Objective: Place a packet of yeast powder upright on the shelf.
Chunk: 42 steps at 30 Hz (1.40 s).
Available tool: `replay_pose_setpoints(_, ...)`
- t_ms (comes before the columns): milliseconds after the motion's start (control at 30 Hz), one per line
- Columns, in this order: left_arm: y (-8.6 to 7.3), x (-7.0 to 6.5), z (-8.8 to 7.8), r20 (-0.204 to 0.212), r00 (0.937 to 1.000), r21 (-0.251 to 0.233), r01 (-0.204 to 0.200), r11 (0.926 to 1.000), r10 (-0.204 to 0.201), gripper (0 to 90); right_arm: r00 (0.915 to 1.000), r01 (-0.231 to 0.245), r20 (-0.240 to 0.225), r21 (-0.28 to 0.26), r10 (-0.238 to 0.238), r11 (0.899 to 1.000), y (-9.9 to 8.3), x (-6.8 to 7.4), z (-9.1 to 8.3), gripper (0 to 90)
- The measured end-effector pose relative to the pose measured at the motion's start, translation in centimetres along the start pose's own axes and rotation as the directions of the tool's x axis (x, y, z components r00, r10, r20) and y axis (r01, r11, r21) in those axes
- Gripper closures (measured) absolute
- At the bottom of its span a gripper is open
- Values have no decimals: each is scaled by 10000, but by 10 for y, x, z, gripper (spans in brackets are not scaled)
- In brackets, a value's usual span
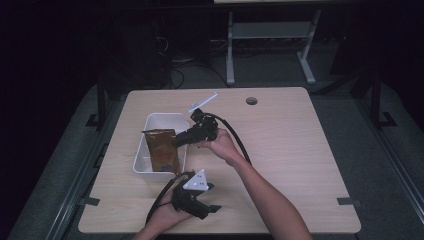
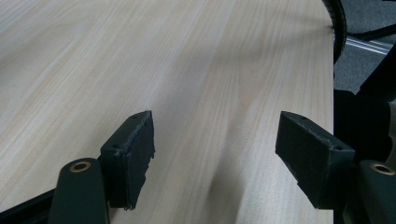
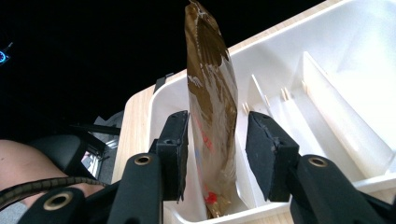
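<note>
Wooden worktop [image 1: 280, 150] carried a white divided bin [image 1: 150, 172] where the right gripper [image 3: 217, 144], fingers spread, straddled a gold snack pouch [image 3: 212, 116] with unreadable print, while the left gripper [image 2: 215, 158] hovered with fingers spread.

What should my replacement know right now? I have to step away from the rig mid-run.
Right gripper: jaws on either side of the brown snack packet, a gap visible on one side, so the grip looks loose or just released.
Packet: upright, lower end inside a slot of the white divided bin, top sticking out above the rim.
Left gripper: open and empty, low over bare table near the front edge.
Done: packet is in the bin.
Left, probably: open fully and withdraw the right gripper without tipping the packet.
</note>
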<state>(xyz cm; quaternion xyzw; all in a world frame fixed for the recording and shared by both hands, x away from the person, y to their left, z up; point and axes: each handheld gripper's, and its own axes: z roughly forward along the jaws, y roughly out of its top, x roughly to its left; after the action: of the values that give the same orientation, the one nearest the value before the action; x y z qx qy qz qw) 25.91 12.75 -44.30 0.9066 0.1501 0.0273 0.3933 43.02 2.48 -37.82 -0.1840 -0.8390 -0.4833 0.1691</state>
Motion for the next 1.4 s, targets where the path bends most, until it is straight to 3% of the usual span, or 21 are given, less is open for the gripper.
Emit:
replay_pose_setpoints(600, -1, 3, -3, -93, 9998, -134, 148, 9998, -149, 274, 9998, -143, 105, -289, 146, 9995, -12, 0, -32, 515)
replay_pose_setpoints(1400, 0, 5, -5, -113, 9996, -228, 273, 9994, -276, 274, 9952, -512, 791, -808, 576, 9954, -45, -5, -83, 464)
